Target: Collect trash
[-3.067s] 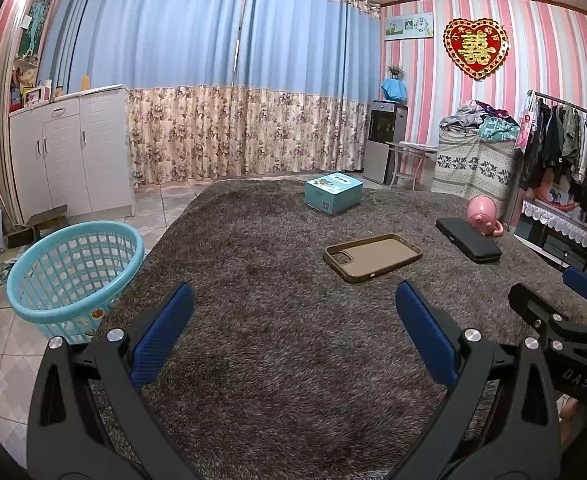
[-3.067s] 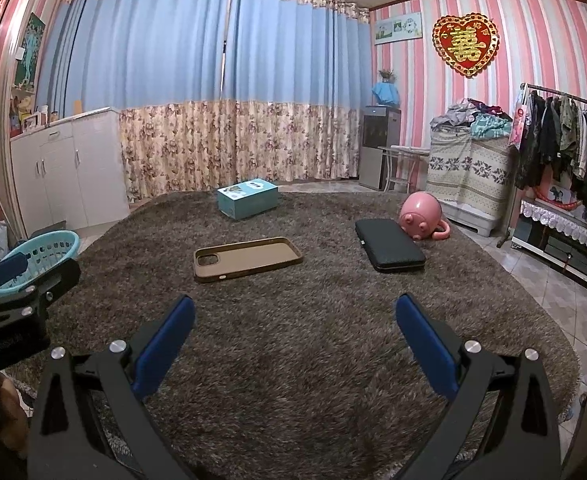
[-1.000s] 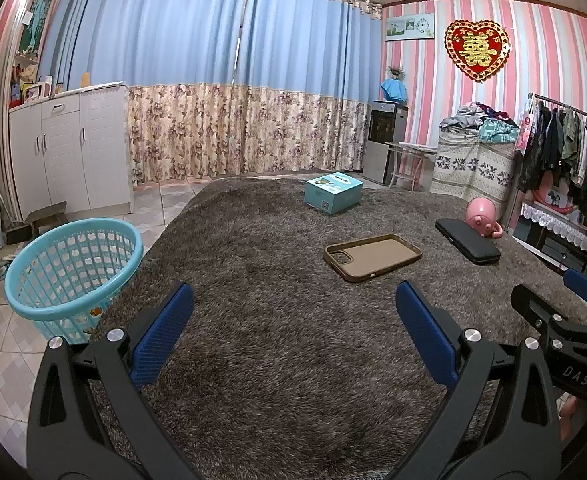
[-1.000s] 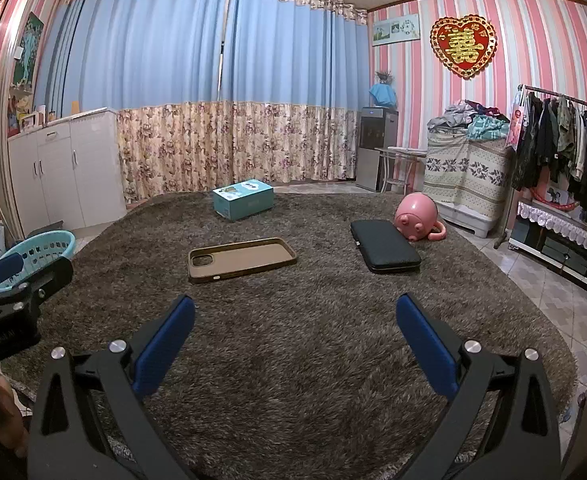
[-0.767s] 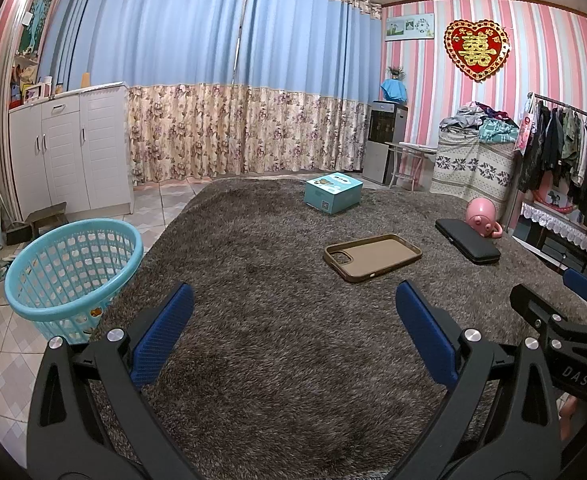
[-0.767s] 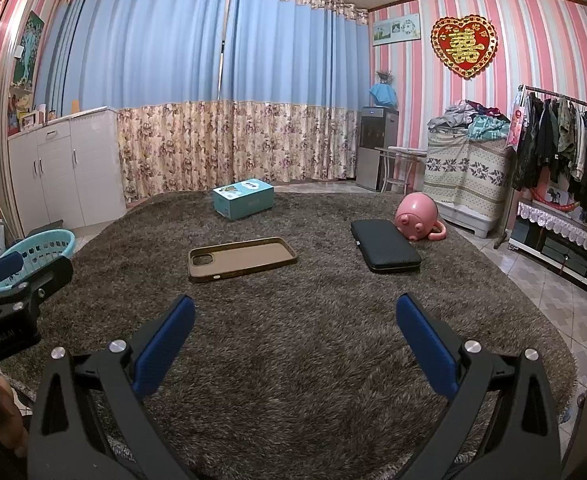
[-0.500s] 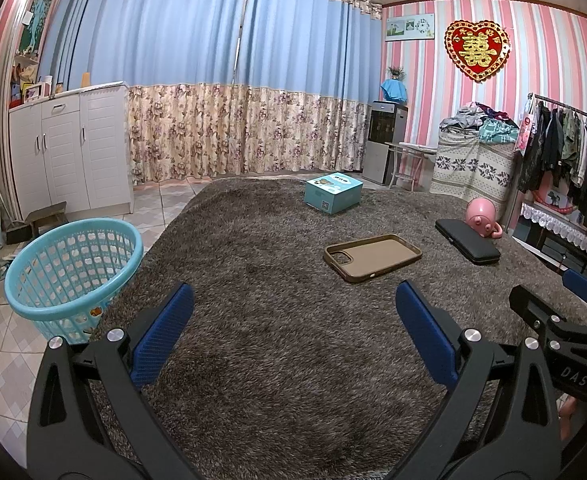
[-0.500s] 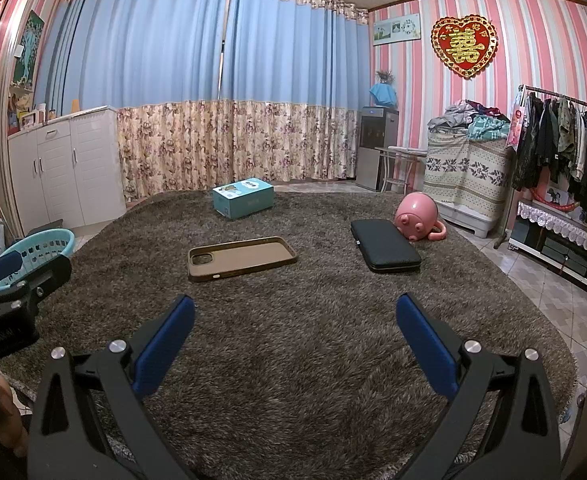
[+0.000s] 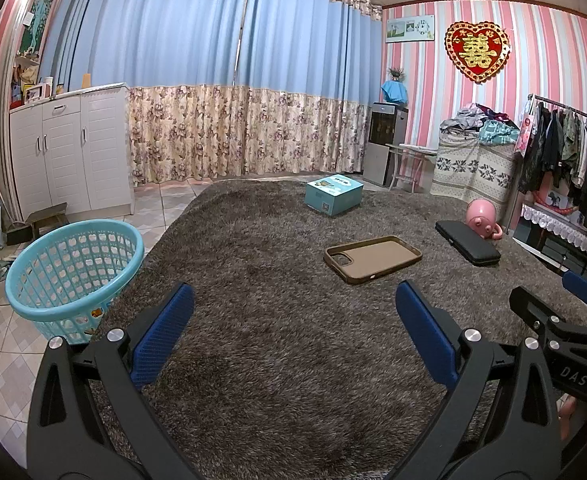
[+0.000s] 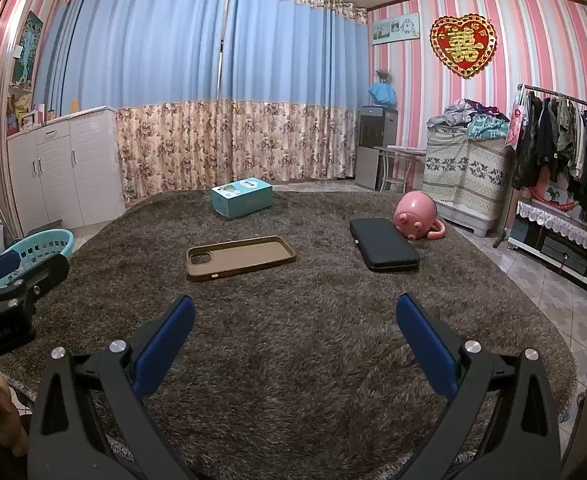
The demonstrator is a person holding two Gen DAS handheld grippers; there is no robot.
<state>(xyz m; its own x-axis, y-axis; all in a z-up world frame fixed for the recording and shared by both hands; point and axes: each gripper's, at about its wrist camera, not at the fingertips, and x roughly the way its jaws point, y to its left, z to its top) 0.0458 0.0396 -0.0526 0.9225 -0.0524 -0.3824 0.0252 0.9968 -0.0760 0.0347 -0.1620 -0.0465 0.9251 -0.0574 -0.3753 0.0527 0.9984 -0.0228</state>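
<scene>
On a shaggy grey-brown surface (image 9: 277, 352) lie a brown phone case (image 9: 373, 258), a teal box (image 9: 334, 194), a flat black case (image 9: 467, 242) and a pink pig-shaped toy (image 9: 481, 218). They also show in the right wrist view: phone case (image 10: 239, 258), teal box (image 10: 241, 197), black case (image 10: 383, 244), pink toy (image 10: 415, 220). A light blue mesh basket (image 9: 73, 272) stands off the surface's left edge. My left gripper (image 9: 293, 316) is open and empty, well short of the phone case. My right gripper (image 10: 293, 320) is open and empty too.
White cabinets (image 9: 69, 164) stand at the left wall. A covered stack (image 10: 465, 172) and a clothes rack (image 10: 561, 152) stand at the right. Tiled floor (image 9: 1, 352) surrounds the surface. The right gripper shows at the left view's right edge (image 9: 573, 320).
Almost nothing differs. Both grippers stay open and hover in place with only a slight drift of view.
</scene>
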